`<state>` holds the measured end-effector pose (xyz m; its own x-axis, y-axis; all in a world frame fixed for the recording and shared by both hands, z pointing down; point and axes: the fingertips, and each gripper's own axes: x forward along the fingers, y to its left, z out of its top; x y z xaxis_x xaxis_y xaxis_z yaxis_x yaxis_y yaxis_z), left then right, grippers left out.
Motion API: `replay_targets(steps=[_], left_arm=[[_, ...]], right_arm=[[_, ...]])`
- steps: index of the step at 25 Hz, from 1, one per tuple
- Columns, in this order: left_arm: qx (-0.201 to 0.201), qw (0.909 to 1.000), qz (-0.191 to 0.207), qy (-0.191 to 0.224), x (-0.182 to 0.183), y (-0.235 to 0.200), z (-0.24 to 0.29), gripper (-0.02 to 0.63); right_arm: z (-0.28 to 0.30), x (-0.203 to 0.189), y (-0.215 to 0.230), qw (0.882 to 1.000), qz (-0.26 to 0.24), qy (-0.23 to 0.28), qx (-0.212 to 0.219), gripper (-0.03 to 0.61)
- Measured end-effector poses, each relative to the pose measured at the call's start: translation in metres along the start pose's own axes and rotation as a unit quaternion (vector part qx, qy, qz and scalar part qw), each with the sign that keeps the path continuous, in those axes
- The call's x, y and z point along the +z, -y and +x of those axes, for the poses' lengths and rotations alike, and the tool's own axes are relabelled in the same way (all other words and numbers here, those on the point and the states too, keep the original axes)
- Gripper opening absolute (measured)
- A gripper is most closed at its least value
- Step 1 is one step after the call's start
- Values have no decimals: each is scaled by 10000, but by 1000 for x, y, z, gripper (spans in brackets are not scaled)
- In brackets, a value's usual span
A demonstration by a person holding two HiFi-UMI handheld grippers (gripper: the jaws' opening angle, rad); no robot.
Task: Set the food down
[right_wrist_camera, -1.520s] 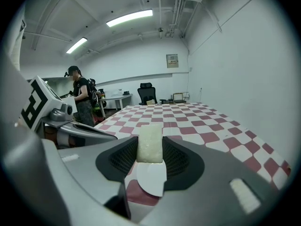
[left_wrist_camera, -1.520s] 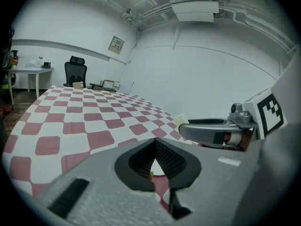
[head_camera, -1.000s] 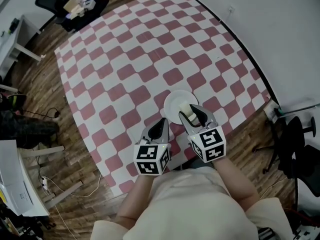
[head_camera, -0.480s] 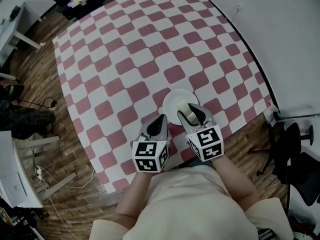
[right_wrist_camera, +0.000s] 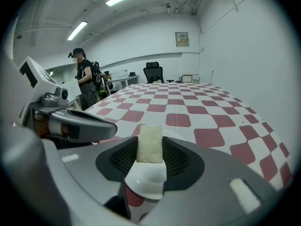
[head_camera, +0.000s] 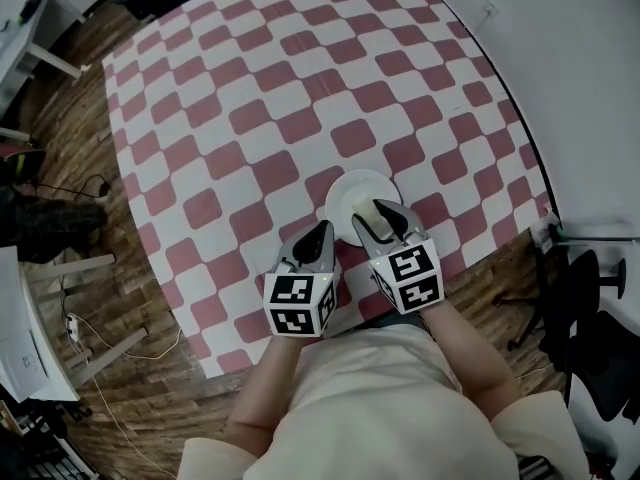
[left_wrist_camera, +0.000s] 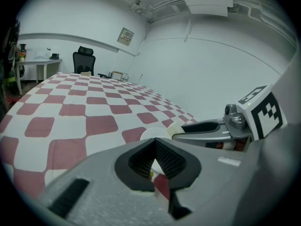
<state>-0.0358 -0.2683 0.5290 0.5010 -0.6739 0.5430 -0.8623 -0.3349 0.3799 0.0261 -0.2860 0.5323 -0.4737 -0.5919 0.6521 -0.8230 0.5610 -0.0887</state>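
right gripper (right_wrist_camera: 149,158) holding food (right_wrist_camera: 150,142) over plate (head_camera: 349,189), near table (head_camera: 250,118) edge

checked-cloth table (head_camera: 250,118) | on it: white plate (head_camera: 342,196)

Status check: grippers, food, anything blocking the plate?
Right gripper shut on pale food block, over white plate. Left gripper shut, empty, beside plate. Nothing in the way.

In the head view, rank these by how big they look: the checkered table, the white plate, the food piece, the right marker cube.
1. checkered table
2. white plate and right marker cube: look alike; the cube is nearer the camera.
3. food piece
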Motion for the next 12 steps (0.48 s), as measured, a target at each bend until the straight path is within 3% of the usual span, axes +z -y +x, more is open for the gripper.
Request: replay_targets(steps=[12], left_arm=[[25,9998,-32,-184,-8,-7,18,6]], right_arm=[[23,-12,8,9992,-140,-384,24,166]])
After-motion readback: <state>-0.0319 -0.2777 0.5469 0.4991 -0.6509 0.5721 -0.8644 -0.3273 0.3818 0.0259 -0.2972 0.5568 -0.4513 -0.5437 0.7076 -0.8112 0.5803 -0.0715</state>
